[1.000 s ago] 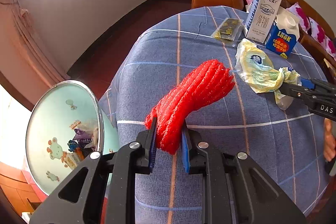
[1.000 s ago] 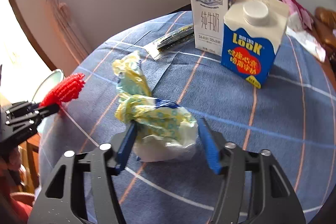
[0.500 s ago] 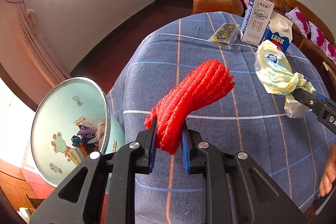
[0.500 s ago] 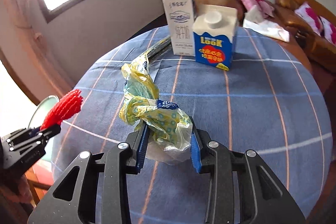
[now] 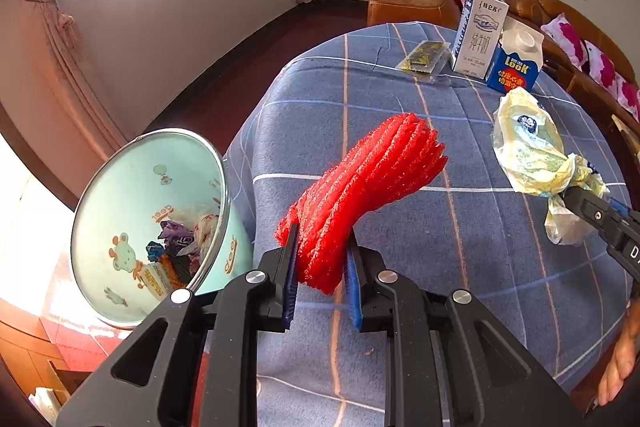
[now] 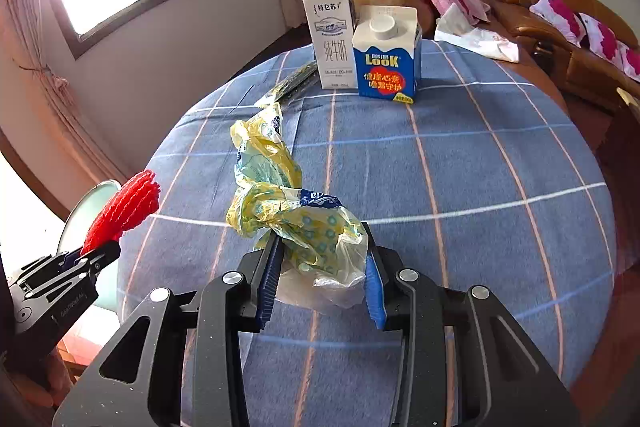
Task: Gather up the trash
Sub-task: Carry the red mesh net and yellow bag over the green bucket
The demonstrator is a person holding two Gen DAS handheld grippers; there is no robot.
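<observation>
My left gripper (image 5: 322,269) is shut on a red foam net (image 5: 368,183) and holds it above the table's left edge; it also shows in the right wrist view (image 6: 124,207). My right gripper (image 6: 320,277) is shut on a crumpled yellow plastic bag (image 6: 288,211), lifted off the blue checked tablecloth (image 6: 460,187); the bag also shows in the left wrist view (image 5: 532,155). A light green trash bin (image 5: 132,203) holding several wrappers stands on the floor beside the table, left of the red net.
A white milk carton (image 6: 332,39) and a blue LOOK carton (image 6: 386,61) stand upright at the table's far side. A flat dark wrapper (image 5: 424,55) lies beside them. Brown sofas with pink cushions (image 6: 560,15) stand behind the table.
My right gripper closed on the yellow bag and lifted it off the cloth. My left gripper drew back and higher with the red net, so the bin shows more fully.
</observation>
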